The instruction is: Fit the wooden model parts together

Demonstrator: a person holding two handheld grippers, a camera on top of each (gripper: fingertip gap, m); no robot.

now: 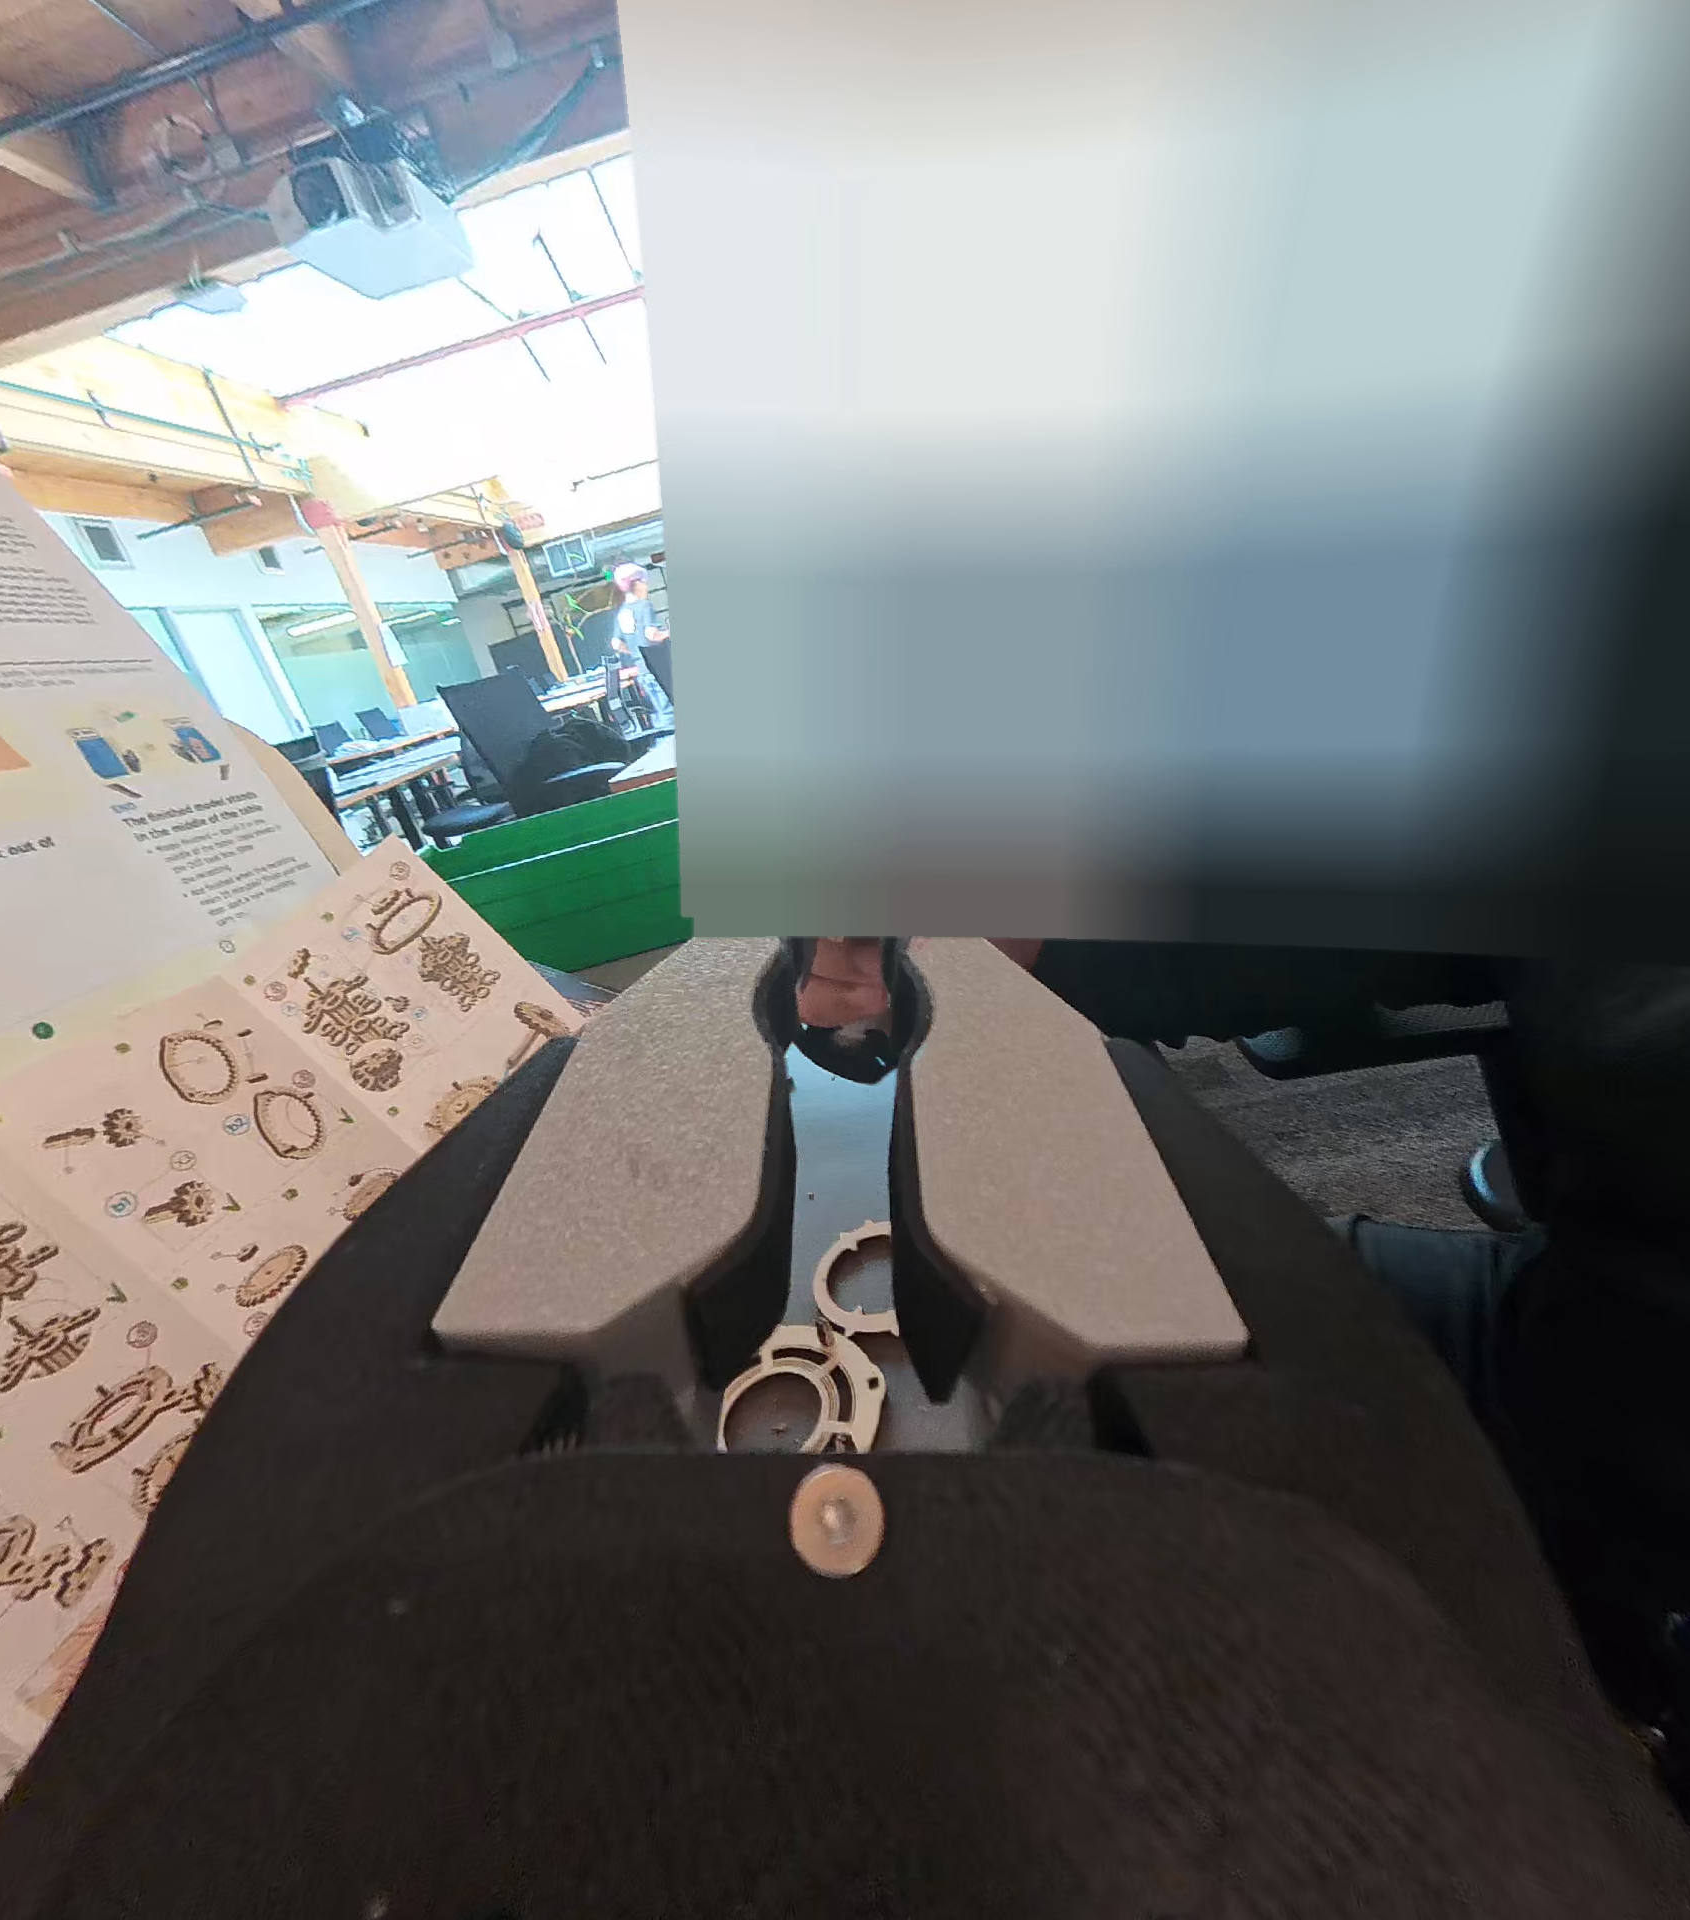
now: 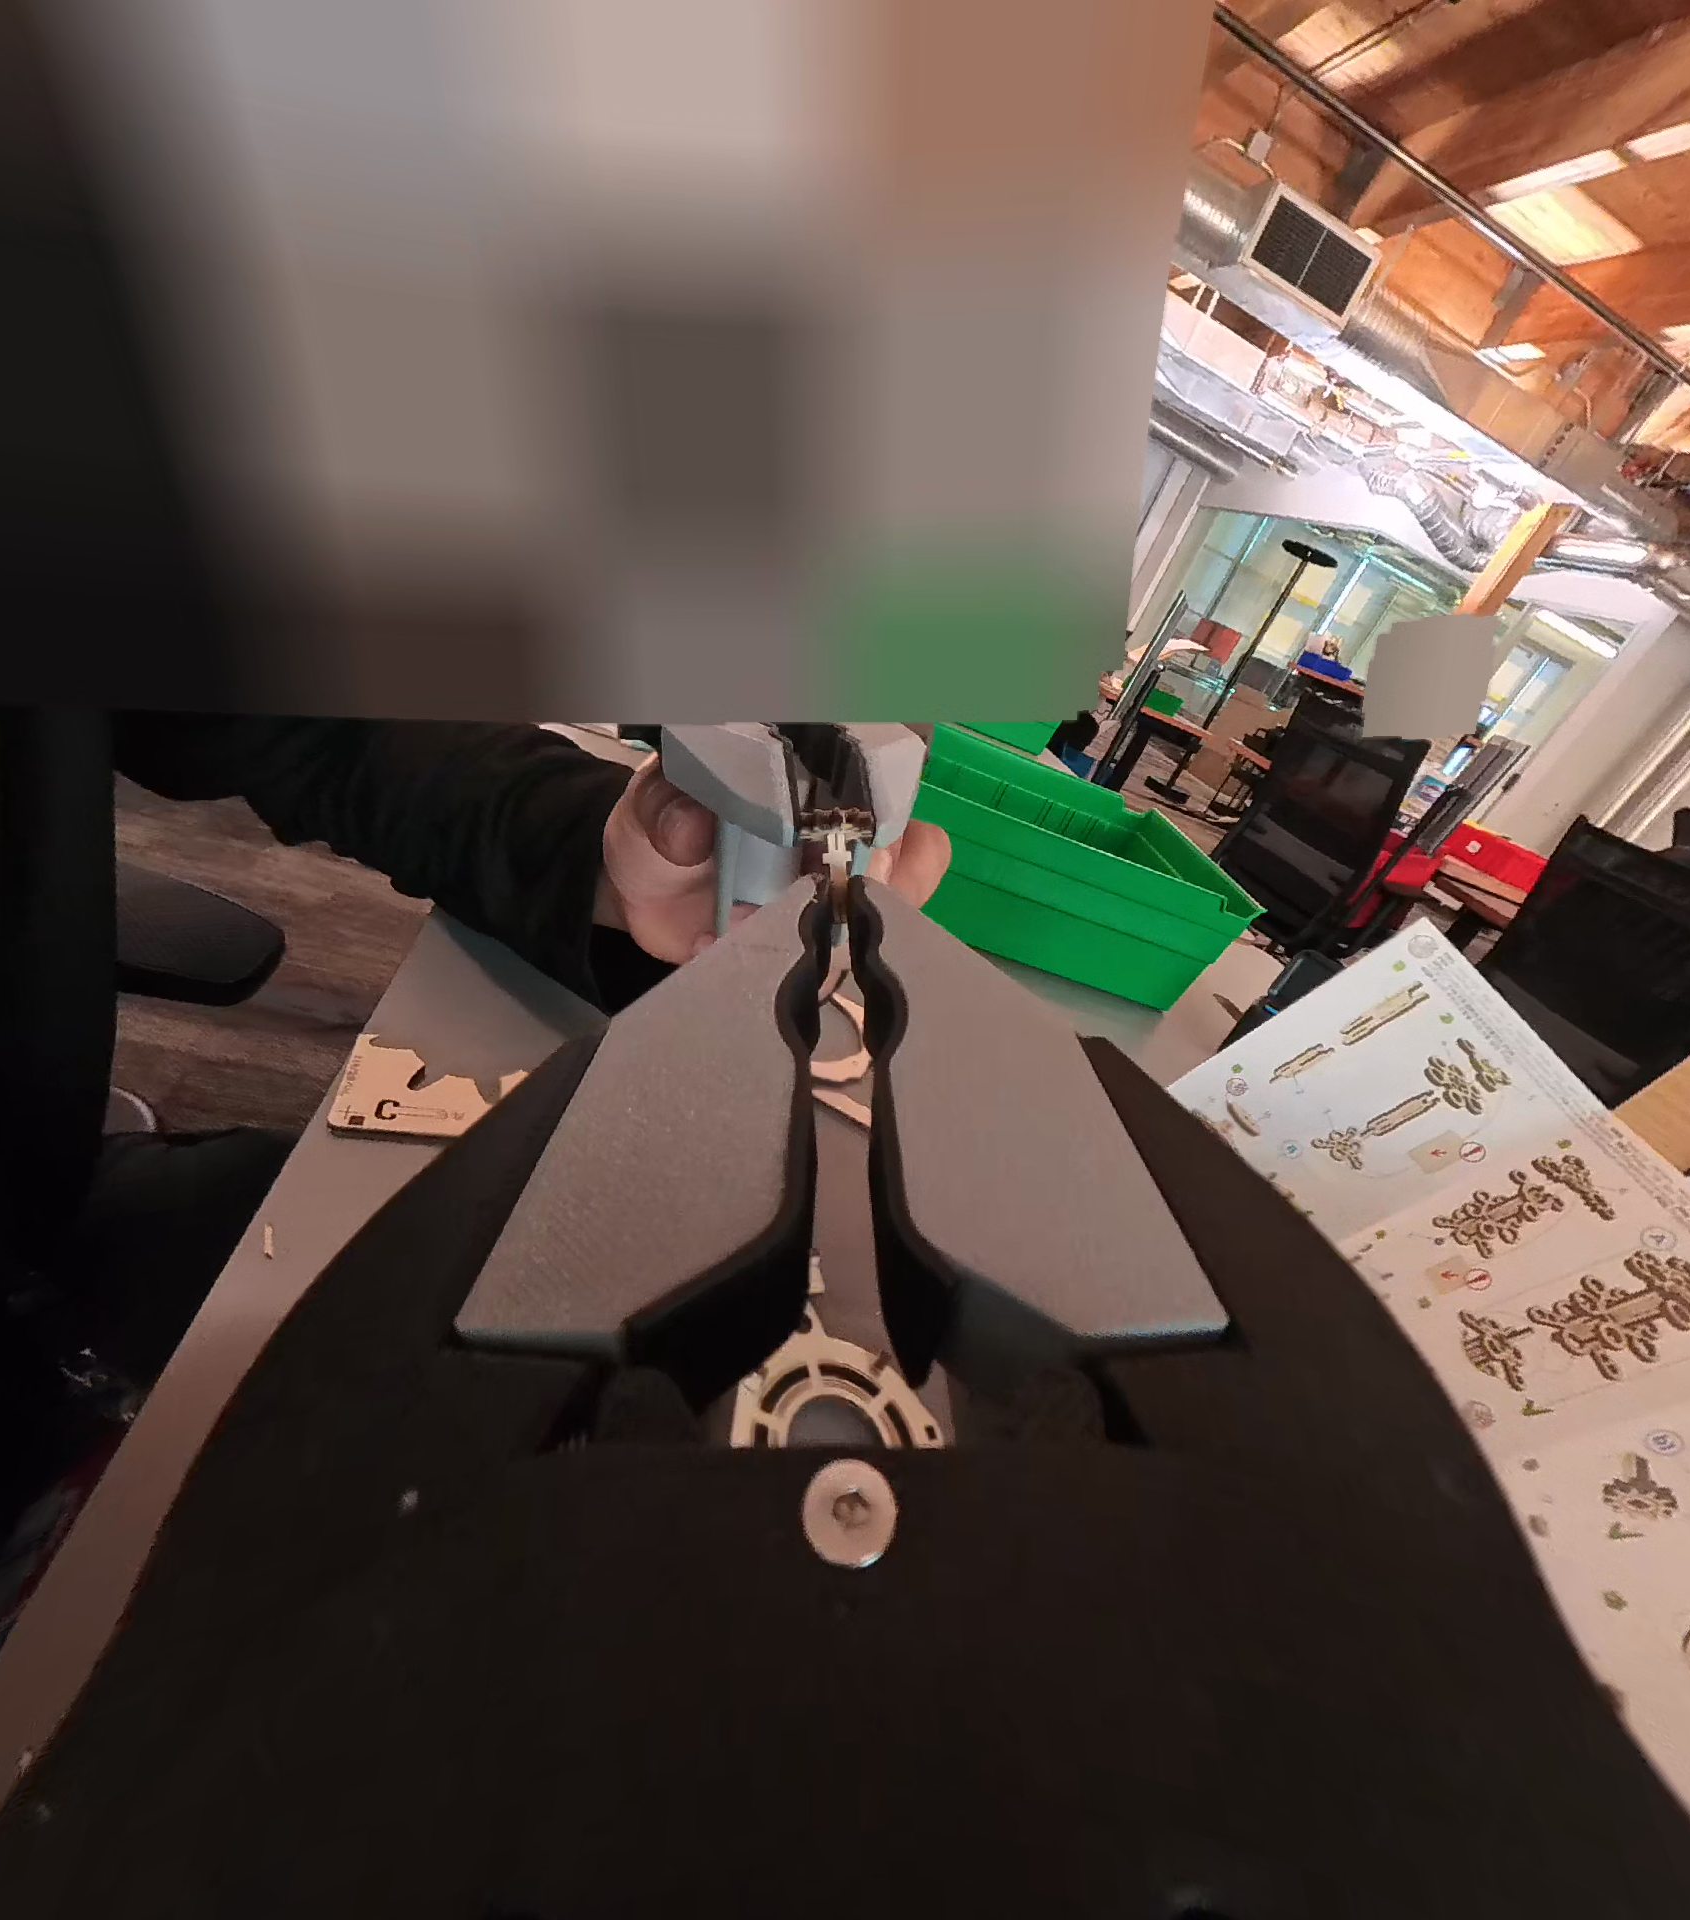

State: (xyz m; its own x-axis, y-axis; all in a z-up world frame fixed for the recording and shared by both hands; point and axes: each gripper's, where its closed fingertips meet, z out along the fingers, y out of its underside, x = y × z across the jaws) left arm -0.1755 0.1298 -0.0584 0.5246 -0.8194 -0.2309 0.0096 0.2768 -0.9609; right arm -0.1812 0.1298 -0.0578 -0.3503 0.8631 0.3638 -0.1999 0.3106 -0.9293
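Wooden ring piece (image 2: 837, 902) sits pinched in my right gripper (image 2: 833, 906); left gripper (image 2: 833, 821), farther off, clamps the mating part (image 2: 833, 823). I'd align squarely, then press gently.

An open-plan office or workshop loft is suggested. Exposed timber beams (image 2: 1599, 156) and metal ducting (image 2: 1423, 343) are seen at upper right, desks with black chairs (image 1: 508, 738) at mid left, a green bin (image 2: 1059, 883) and assembly instruction sheets (image 1: 93, 1195) on the grey worktop (image 2: 321, 1195).
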